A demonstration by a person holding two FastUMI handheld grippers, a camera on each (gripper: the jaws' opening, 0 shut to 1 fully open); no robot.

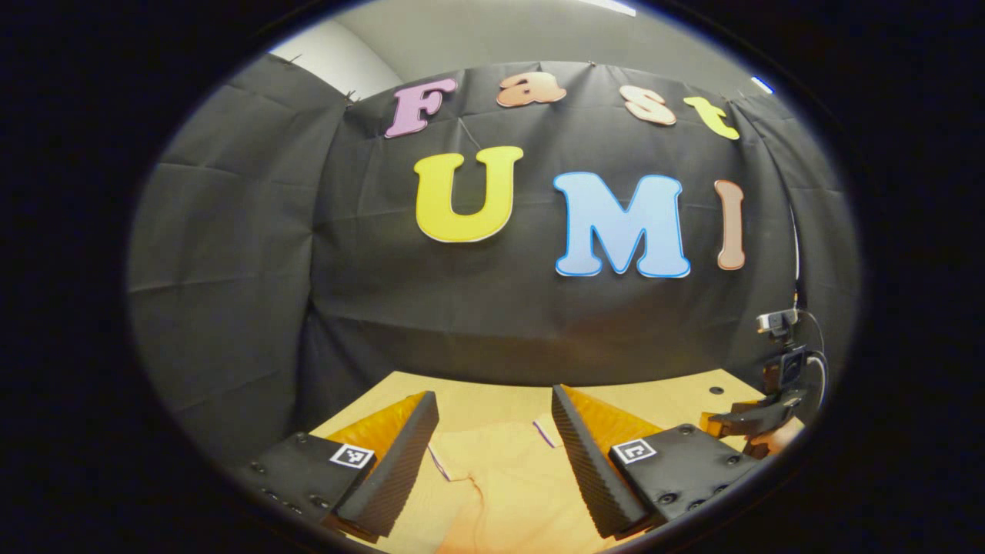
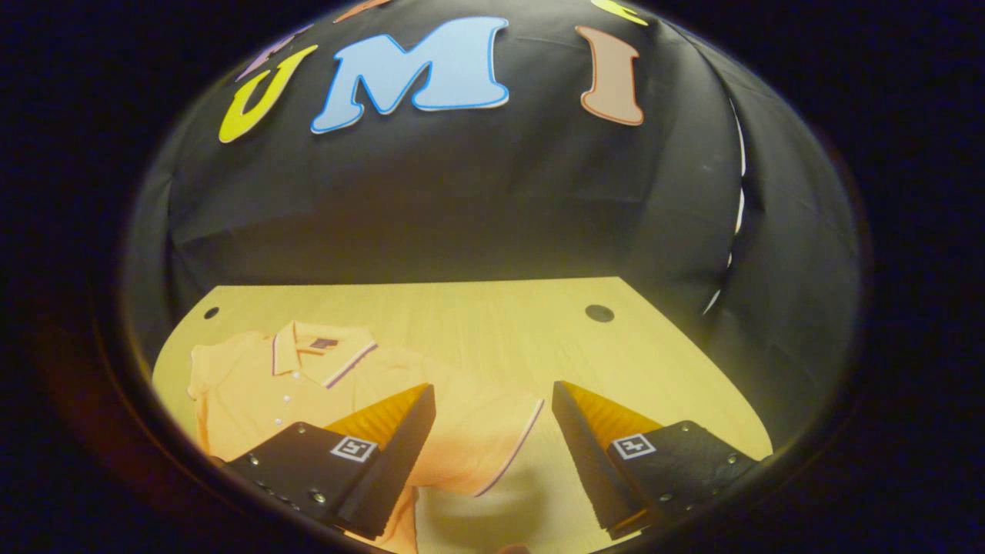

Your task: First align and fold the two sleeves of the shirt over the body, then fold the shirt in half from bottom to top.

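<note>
While both the left gripper (image 1: 495, 431) and right gripper (image 2: 492, 427) gape apart, the shirt (image 2: 308, 385) shows no legible label

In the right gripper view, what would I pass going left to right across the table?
Small hole → shirt collar → striped sleeve cuff → bigger hole → table's right edge.
</note>
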